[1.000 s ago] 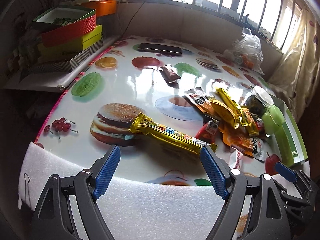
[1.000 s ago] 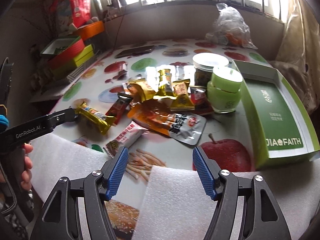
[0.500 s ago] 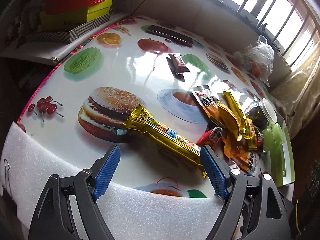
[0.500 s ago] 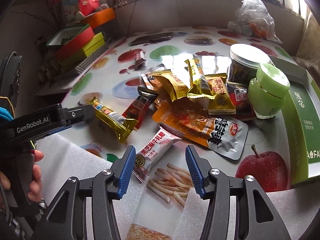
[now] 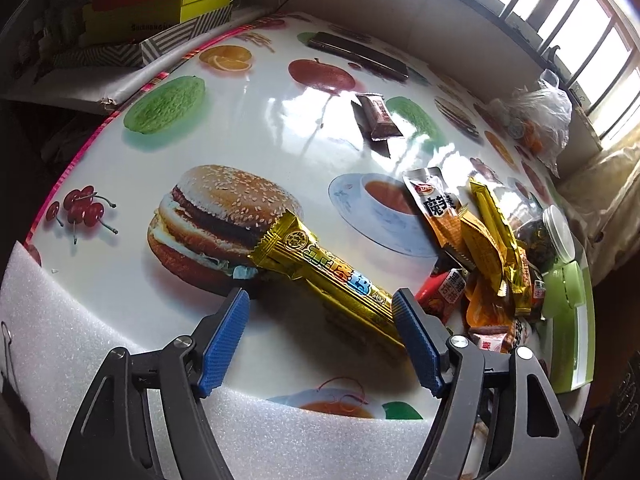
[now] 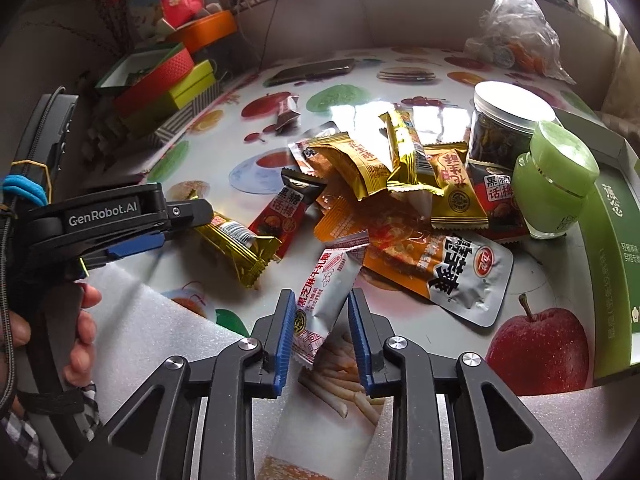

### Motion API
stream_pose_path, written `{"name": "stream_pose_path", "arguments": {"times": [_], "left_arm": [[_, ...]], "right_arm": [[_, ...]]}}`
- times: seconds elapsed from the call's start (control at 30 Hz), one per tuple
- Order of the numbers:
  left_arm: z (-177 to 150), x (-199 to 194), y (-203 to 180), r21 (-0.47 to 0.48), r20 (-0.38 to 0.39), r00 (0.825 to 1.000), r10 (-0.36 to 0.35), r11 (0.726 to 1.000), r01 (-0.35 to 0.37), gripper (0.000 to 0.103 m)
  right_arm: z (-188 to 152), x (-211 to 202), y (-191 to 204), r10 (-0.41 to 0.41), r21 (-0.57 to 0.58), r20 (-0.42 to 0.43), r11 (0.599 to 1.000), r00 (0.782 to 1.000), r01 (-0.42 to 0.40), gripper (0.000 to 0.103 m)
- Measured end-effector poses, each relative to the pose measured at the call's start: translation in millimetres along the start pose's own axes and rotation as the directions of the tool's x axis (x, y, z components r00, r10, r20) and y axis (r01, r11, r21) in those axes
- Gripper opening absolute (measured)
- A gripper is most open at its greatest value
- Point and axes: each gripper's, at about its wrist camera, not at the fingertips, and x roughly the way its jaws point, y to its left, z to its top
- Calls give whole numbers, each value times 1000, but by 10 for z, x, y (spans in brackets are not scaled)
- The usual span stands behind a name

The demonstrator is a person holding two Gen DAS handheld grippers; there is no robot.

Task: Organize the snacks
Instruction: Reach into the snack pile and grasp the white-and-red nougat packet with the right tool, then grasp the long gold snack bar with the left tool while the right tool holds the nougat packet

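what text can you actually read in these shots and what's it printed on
"GenRobot.AI": side of the left gripper.
"黑糖话梅": red and black sachet.
"黑芝麻牛轧糖": white and silver sachet between the right gripper pads.
"魔芋": orange packet.
Gold bar, green box, yellow box: print too blurred or distorted to read.

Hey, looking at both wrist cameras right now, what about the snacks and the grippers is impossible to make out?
- Right wrist view: whether the right hand-held gripper pads already pinch the silver sachet; it sits between them, contact unclear.
- Left wrist view: near end of the gold bar, hidden behind a blue pad.
- Both views: packets at the bottom of the snack pile, covered by others.
- Right wrist view: green box, cut off by the frame edge.
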Motion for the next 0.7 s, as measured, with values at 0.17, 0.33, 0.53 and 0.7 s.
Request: {"name": "stream_pose_path", "arguments": {"times": [0.17, 0.33, 0.53, 0.7], "left_arm": [[16, 44, 6, -32, -8, 1000, -12, 999, 12, 72], [77, 104, -87, 6, -2, 1000, 7, 1000, -7, 59], [126, 183, -239, 50, -8, 1000, 3, 999, -3, 57], [140, 242, -433, 140, -18, 999, -50, 989, 52, 57]], "right_arm": [[-32, -41, -52, -19, 5, 13, 1000, 1000, 19, 23], [-63, -97, -106, -56, 6, 25, 998, 998, 56, 22], [-99, -163, -188, -88, 27, 36, 996, 995, 87, 21], [-114, -188, -225, -92, 42, 40, 995, 995, 91, 21]]}}
